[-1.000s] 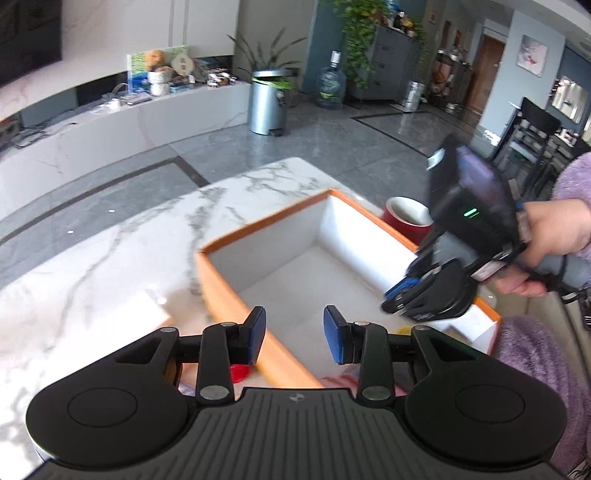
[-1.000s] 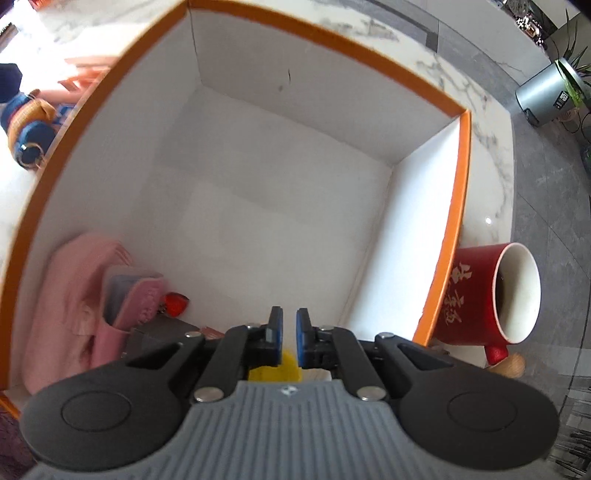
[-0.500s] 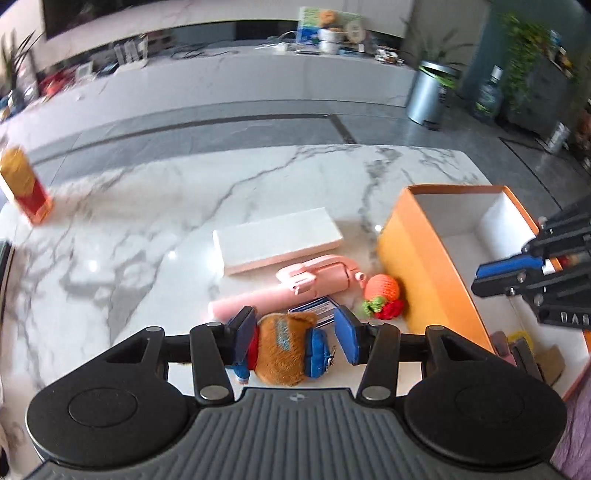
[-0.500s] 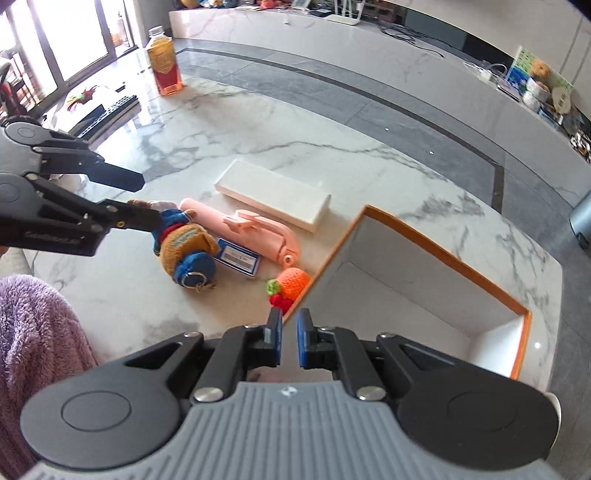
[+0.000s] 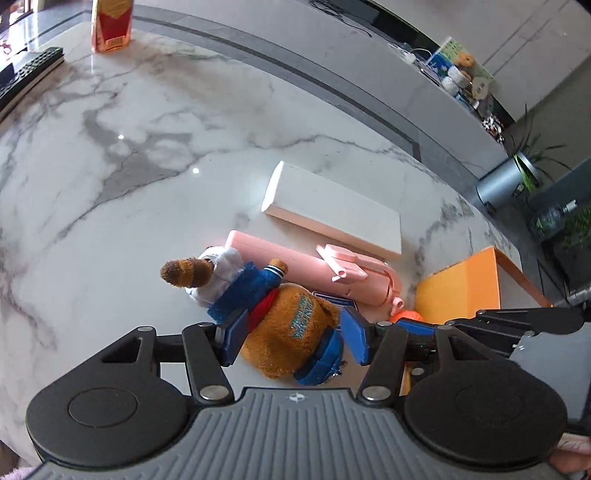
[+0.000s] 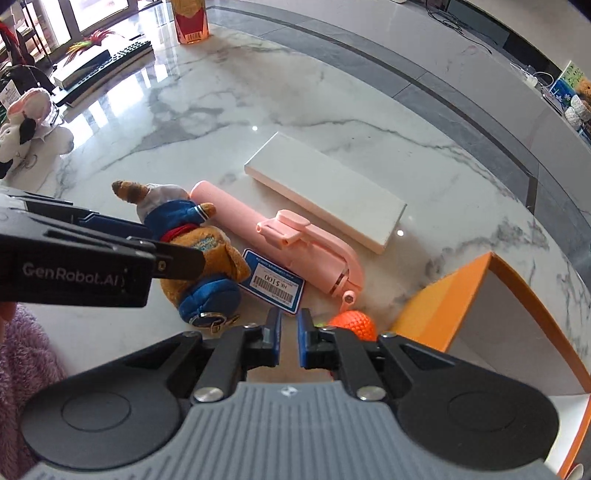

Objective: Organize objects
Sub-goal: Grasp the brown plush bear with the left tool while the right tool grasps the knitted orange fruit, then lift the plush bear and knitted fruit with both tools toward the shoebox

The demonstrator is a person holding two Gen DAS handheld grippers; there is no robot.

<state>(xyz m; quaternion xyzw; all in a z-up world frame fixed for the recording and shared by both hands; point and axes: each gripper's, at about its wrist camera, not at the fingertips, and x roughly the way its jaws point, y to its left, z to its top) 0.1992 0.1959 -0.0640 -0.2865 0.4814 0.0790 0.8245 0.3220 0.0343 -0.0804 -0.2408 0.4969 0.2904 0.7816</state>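
A brown plush toy in blue clothes [image 5: 280, 325] lies on the marble table, also in the right wrist view [image 6: 192, 254]. My left gripper [image 5: 291, 339] is open with its fingers either side of the plush body, not closed on it. A pink selfie stick [image 6: 295, 236], a blue price tag [image 6: 273, 282], a white flat box [image 6: 325, 192] and an orange knitted strawberry [image 6: 352, 323] lie beside it. My right gripper [image 6: 289, 339] is nearly shut and empty, just above the table near the strawberry. The orange box [image 6: 491, 314] stands at the right.
A red-labelled bottle [image 6: 192, 16] stands at the far table edge. A keyboard [image 6: 99, 64] and a white plush [image 6: 22, 122] lie at the left. The table's curved edge runs along the back, with grey floor beyond.
My left gripper has come down around the plush toy. My right gripper has left the orange box and moved down toward the strawberry and tag.
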